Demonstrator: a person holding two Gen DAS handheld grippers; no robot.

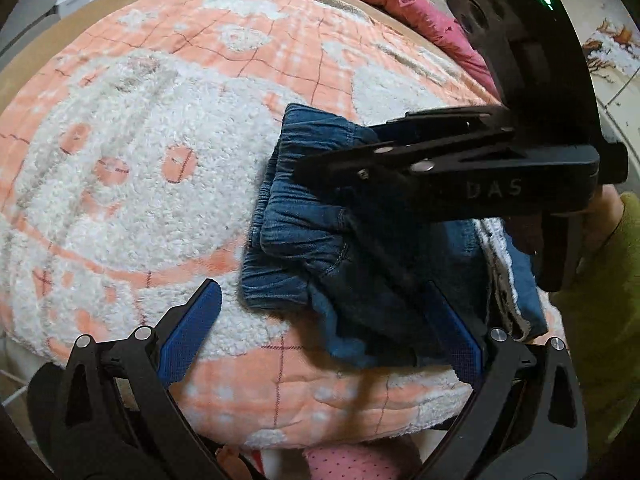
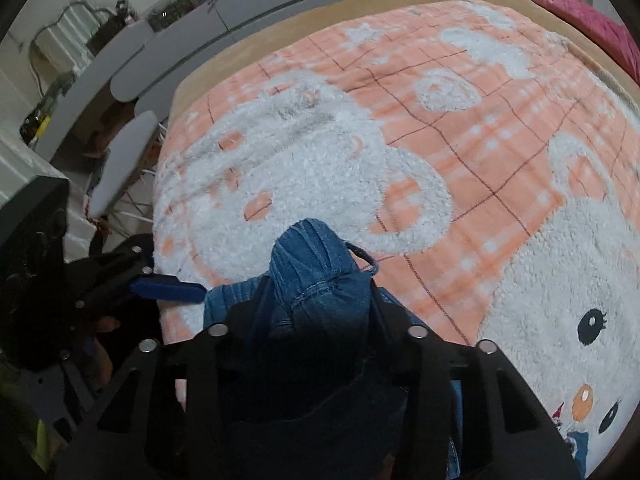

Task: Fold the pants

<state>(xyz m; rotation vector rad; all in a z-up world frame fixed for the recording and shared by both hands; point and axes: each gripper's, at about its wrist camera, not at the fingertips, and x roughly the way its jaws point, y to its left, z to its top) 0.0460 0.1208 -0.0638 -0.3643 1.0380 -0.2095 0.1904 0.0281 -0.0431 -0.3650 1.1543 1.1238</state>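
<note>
Clearly, the right gripper [image 2: 316, 304] pinches the bunched blue denim pants [image 1: 320, 240] above the peach fleece blanket [image 1: 160, 160], likely to fold them; the left gripper [image 1: 320, 328] gapes wide alongside.

Right hand-held gripper [image 1: 320, 178] pinches bunched denim pants [image 1: 304, 240] above the open-fingered left hand-held gripper [image 1: 324, 332]

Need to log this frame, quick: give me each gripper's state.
Left gripper: open, holding nothing, beside the pants.
Right gripper: shut on the pants, bunched denim between its fingers.
</note>
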